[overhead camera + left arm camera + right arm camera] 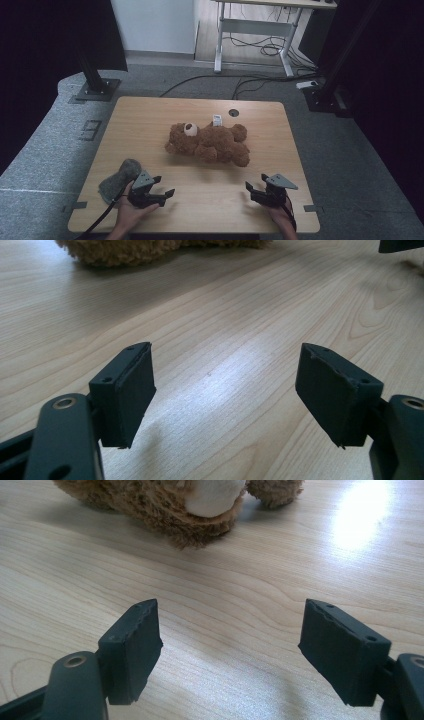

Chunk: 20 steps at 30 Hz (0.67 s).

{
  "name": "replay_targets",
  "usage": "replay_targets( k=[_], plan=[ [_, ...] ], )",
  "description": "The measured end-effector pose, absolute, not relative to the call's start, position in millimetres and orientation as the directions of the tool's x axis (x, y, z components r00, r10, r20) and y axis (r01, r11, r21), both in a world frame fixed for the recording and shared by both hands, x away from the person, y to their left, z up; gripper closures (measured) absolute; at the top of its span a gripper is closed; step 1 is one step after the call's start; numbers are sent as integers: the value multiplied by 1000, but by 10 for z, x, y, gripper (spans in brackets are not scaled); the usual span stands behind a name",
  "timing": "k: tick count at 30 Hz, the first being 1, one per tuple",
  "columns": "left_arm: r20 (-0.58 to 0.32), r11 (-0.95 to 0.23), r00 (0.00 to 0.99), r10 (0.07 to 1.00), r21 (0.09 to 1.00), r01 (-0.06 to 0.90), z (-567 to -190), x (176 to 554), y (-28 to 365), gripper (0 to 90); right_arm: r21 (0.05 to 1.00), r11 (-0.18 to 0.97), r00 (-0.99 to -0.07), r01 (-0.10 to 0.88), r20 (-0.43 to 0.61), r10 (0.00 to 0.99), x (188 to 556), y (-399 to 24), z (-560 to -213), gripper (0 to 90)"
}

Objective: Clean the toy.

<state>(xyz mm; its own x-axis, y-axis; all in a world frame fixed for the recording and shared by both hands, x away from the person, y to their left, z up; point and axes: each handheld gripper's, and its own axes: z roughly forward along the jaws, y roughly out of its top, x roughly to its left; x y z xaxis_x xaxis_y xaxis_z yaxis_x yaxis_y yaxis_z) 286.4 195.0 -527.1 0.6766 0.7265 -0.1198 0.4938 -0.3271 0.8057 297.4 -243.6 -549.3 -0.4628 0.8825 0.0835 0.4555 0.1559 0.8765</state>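
A brown teddy bear [209,142] lies on its back in the middle of the wooden table [150,125], with a white tag by its head. Its fur shows at the top of the left gripper view [130,252] and, with a pale paw pad, in the right gripper view [180,510]. My left gripper [165,189] rests near the front left of the table, open, jaws wide apart over bare wood [225,385]. Toward the front right, my right gripper [254,183] stands open too, nothing between its pads [230,645]. Both sit short of the bear.
A grey cloth-like lump [119,179] lies on the table just left of the left gripper. A small round hole [233,113] sits at the table's far edge. Stand bases, cables and a desk frame are on the floor beyond.
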Motion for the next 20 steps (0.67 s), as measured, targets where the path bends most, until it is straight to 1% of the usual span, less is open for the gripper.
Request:
replay_targets(
  k=[5,8,20],
  plan=[
    [-90,-350,676,731,801,485,-5263,2812,1964,244,870,191,-491,454,65,869,2951,-2369,-5493,251],
    [-92,-348,677,730,803,484,-5263,2796,1970,244,870,207,-503,448,54,863,2939,-2341,-5493,249],
    [-93,-339,674,733,809,480,-5238,2797,1994,244,875,202,-505,440,55,861,2937,-2351,-5492,247]
  ],
)
